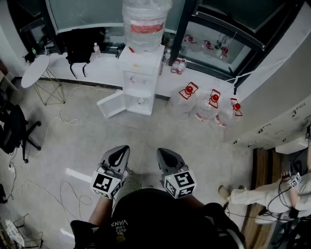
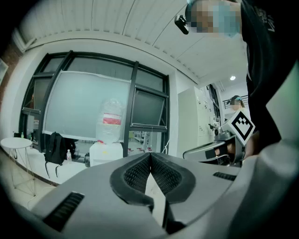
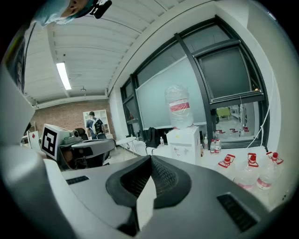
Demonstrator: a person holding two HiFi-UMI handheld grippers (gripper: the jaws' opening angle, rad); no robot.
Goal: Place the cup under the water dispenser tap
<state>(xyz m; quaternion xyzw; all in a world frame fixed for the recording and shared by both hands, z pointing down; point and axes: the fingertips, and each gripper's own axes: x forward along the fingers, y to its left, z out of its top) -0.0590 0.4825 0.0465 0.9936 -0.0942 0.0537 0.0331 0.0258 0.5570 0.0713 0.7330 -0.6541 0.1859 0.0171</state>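
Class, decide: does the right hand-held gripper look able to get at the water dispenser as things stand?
Probably not yet. The right hand-held gripper, jaws together, is close to the person's body; the water dispenser stands by the window across the floor. Nothing blocks the way, only distance.

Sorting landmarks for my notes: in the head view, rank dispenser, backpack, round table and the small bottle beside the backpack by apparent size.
1. dispenser
2. backpack and round table: look alike, not ranked
3. small bottle
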